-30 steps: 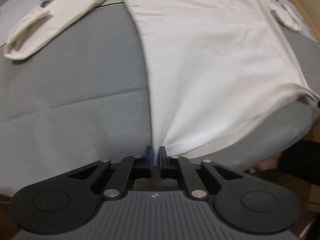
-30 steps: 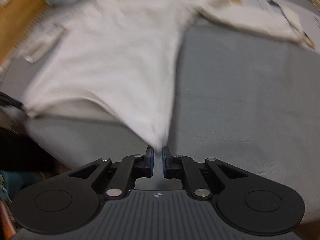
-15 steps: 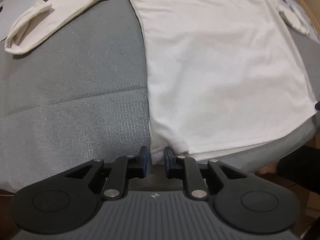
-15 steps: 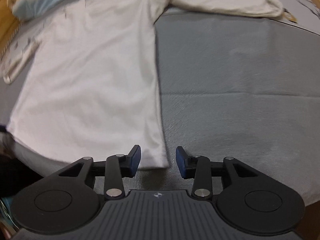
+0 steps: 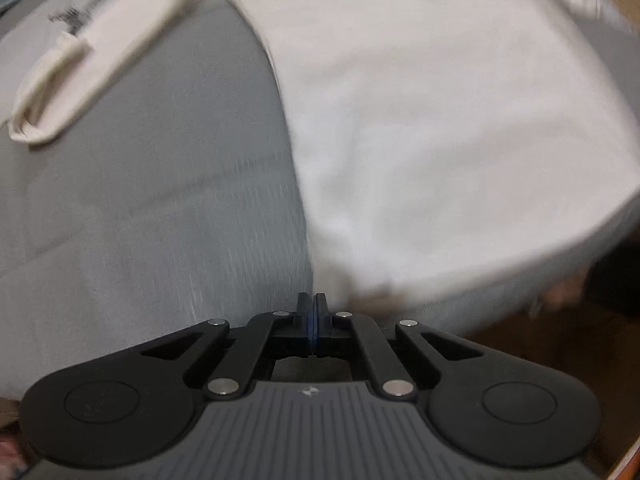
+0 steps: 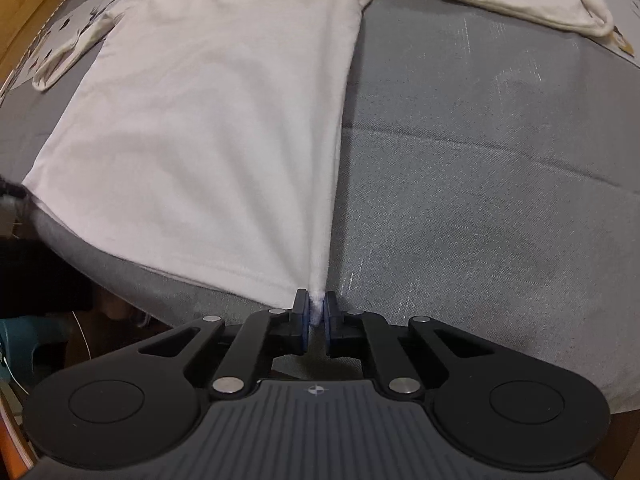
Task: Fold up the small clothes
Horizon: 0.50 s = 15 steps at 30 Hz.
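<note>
Right wrist: right tool (image 6: 316, 312) pinches one white shirt (image 6: 208, 120) (two sleeves); left tool (image 5: 311, 312) fully closed, just closing.

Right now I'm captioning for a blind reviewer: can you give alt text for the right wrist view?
The right gripper is shut on the bottom corner of a white long-sleeved shirt spread flat on a grey cushioned surface. One sleeve stretches toward the upper right, the other lies at the far left.

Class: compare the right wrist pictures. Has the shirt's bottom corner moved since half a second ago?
Yes. The shirt corner, then flat on the grey cover, is now pinched in the right tongs, which just closed.
</note>
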{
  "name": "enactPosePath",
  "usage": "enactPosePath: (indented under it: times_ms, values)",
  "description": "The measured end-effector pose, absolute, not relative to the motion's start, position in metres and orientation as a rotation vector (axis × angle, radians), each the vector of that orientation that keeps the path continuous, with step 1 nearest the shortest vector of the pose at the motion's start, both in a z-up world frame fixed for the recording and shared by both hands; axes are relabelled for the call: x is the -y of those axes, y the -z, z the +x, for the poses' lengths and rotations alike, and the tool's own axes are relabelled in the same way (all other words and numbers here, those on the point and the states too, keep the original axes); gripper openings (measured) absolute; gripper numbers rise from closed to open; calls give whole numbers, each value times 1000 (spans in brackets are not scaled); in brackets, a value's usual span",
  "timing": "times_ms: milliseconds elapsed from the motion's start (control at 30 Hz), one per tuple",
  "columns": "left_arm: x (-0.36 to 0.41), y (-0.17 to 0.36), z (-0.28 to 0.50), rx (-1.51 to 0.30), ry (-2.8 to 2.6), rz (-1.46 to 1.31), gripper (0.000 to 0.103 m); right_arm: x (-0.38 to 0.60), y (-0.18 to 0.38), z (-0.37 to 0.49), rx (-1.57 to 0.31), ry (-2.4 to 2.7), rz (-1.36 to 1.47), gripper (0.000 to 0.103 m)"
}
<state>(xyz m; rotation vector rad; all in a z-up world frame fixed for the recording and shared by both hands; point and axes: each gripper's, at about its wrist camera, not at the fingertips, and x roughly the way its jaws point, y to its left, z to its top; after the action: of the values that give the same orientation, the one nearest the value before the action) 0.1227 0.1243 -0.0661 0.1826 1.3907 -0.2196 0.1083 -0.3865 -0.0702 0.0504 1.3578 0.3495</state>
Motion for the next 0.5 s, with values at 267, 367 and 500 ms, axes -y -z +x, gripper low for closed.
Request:
enactPosePath:
  times_ms: [267,367,500]
  values:
    - [-129,80,146,-1441,221,4,23,390,72,125,-1327,-324,82,9]
    - [-125,95,141,-1480,223,76,17,384,80,121,-1360,-337,43,10]
    - [-123,94,131,-1487,237,121,4,380,82,118,-1357,-356,20,7]
